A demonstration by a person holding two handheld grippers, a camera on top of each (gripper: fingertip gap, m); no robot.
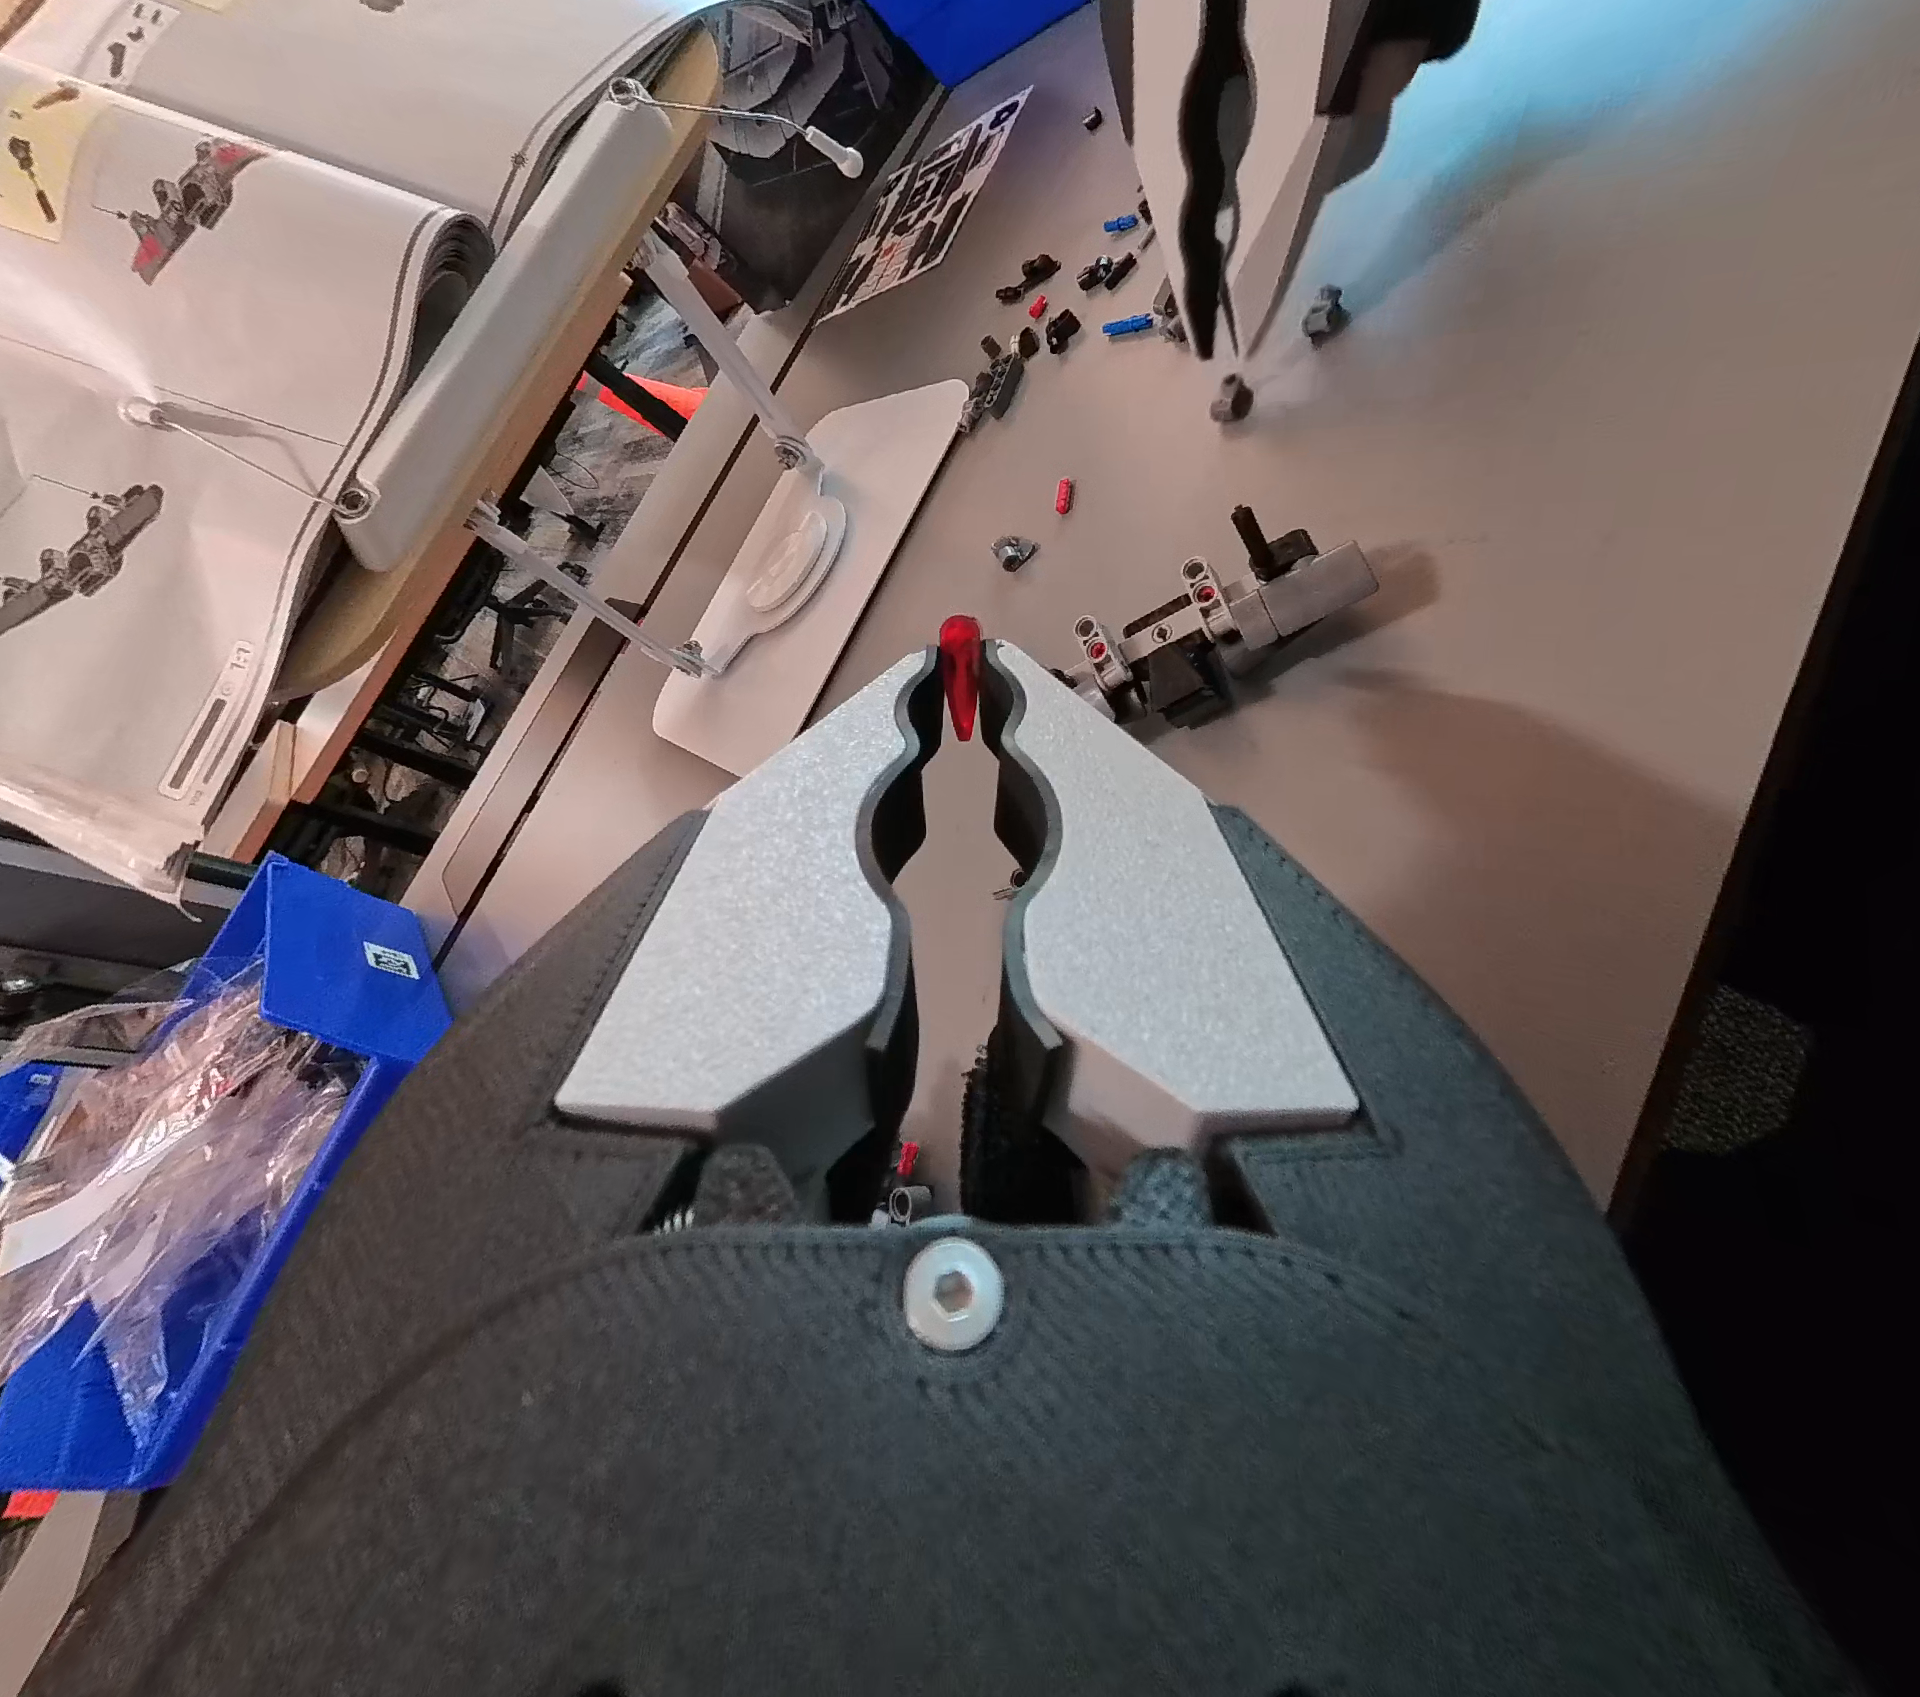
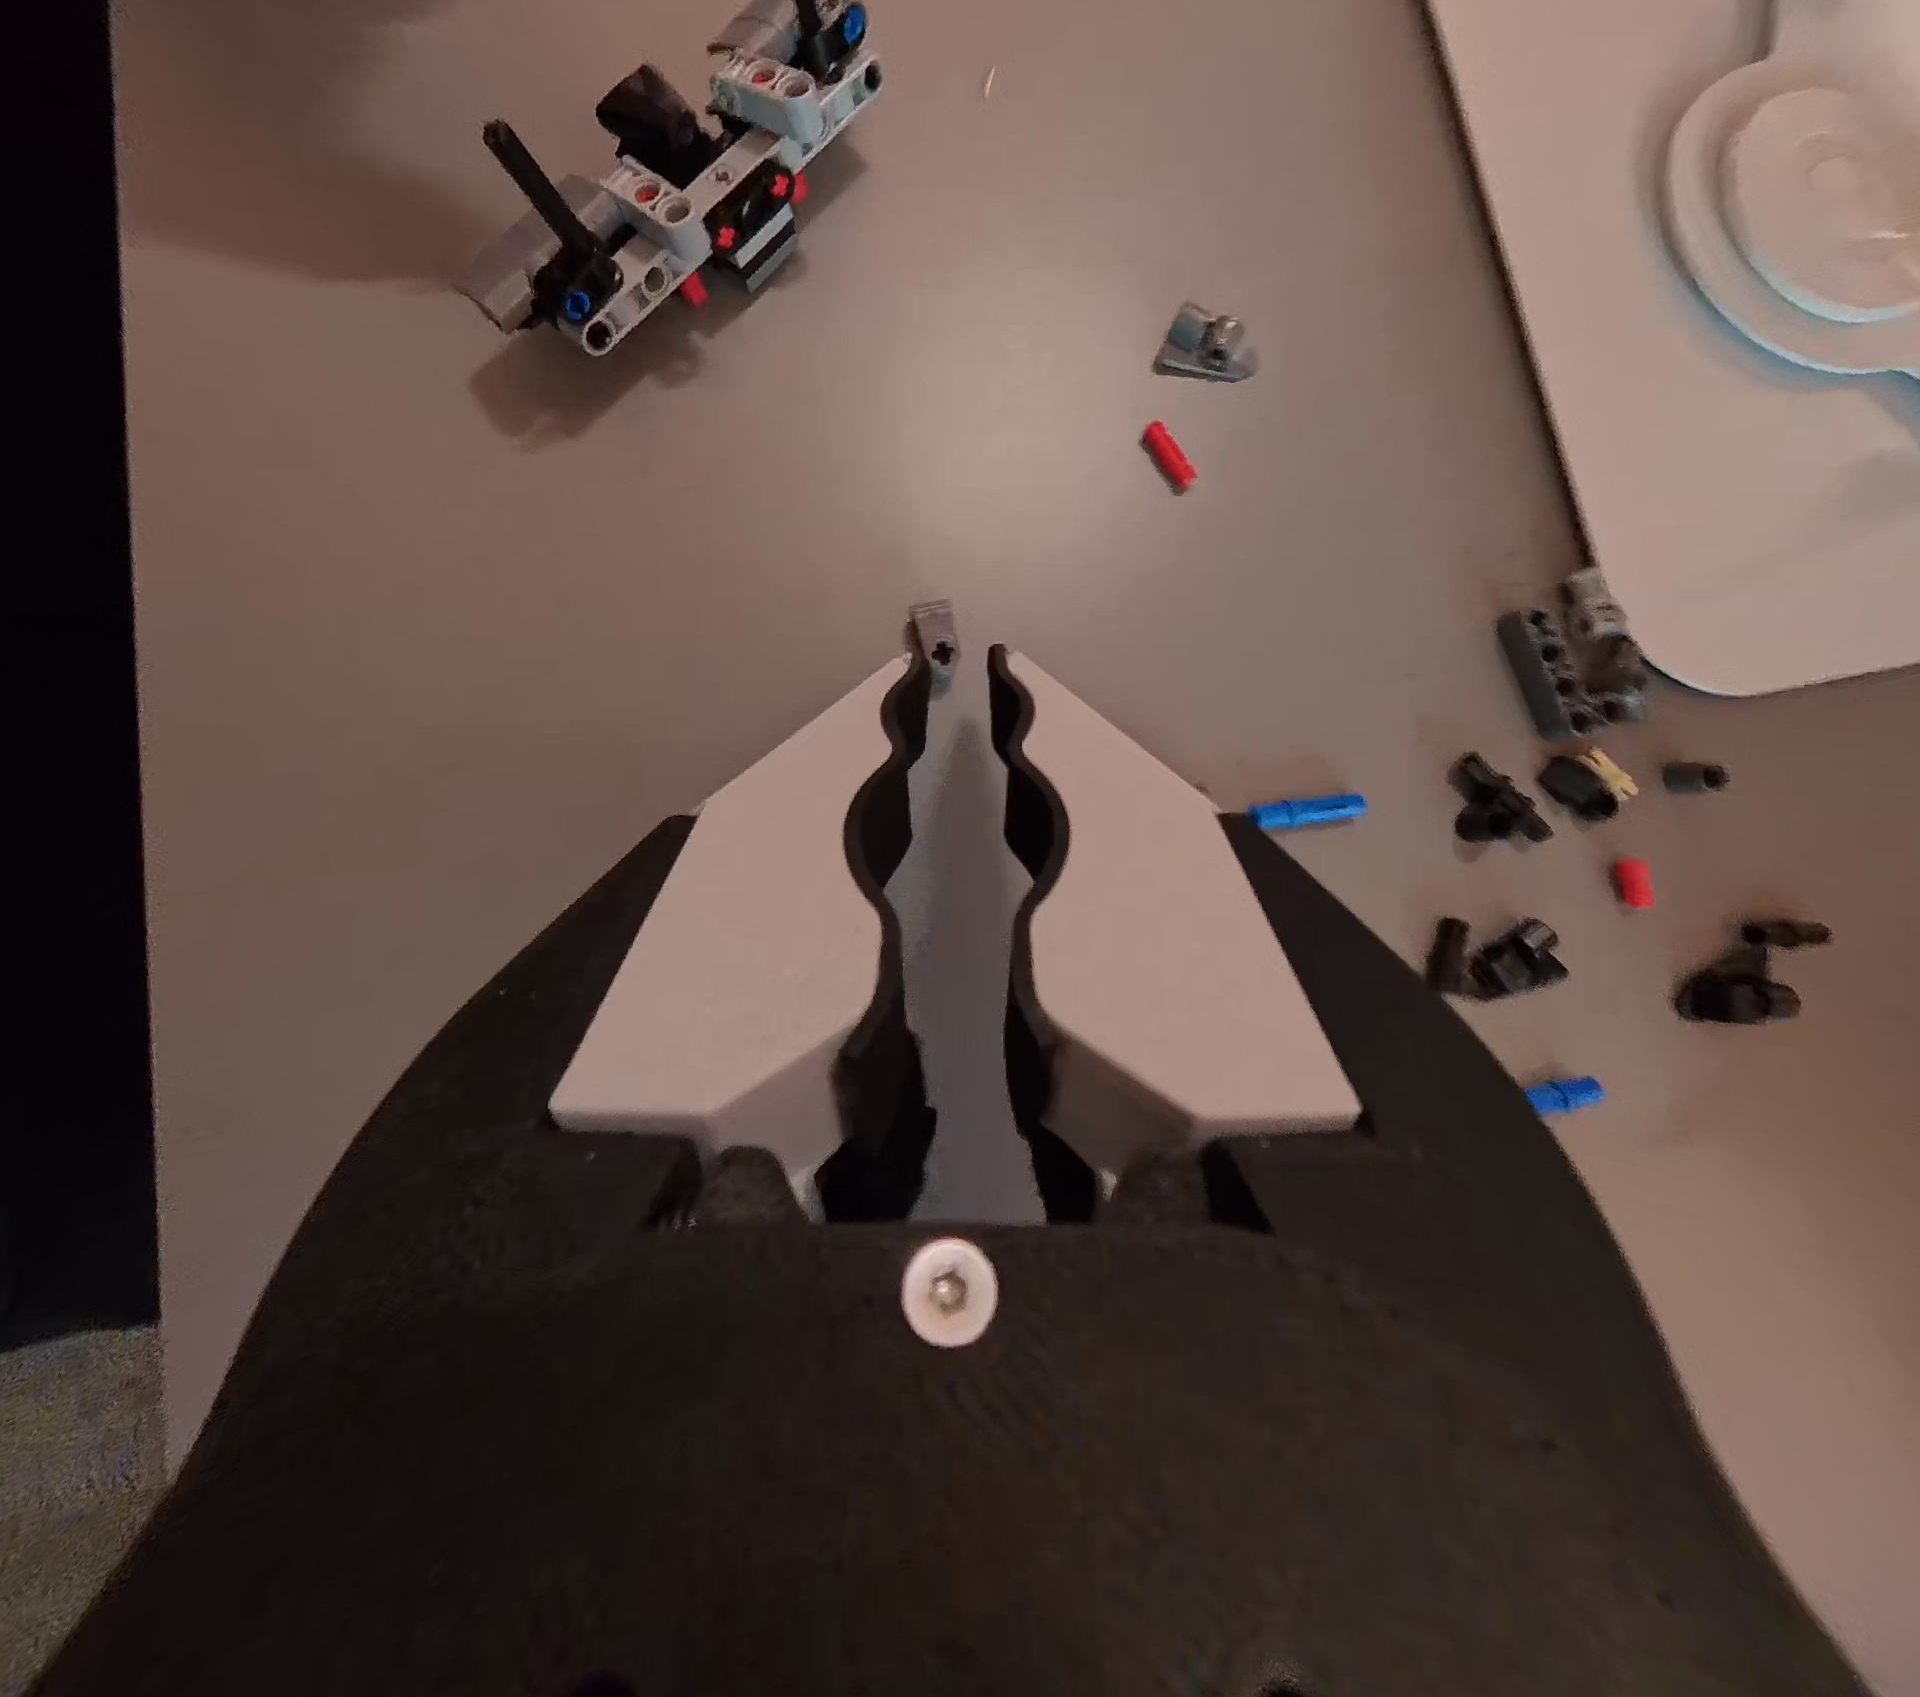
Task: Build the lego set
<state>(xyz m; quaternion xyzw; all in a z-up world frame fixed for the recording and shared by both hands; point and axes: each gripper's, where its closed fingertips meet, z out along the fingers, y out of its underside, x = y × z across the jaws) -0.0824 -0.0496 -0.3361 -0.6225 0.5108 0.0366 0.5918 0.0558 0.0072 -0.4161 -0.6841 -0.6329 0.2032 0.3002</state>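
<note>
Left claw [image 1: 961, 671] pinching red stud [image 1: 958, 679]; right claw [image 2: 951, 660] narrow, nudging grey connector [image 2: 938, 639] on surface [image 2: 935, 452]. Risk: off-centre connector skidding away.

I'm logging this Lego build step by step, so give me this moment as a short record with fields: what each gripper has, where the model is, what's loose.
left gripper: shut on a translucent red piece, held at the fingertips
right gripper: open, tips around a small grey connector on the table
partial model: lying on the table, touched by neither gripper
loose parts: red pin, grey plate piece, blue pin, black pieces at right
instruction booklet: open on a stand
</note>
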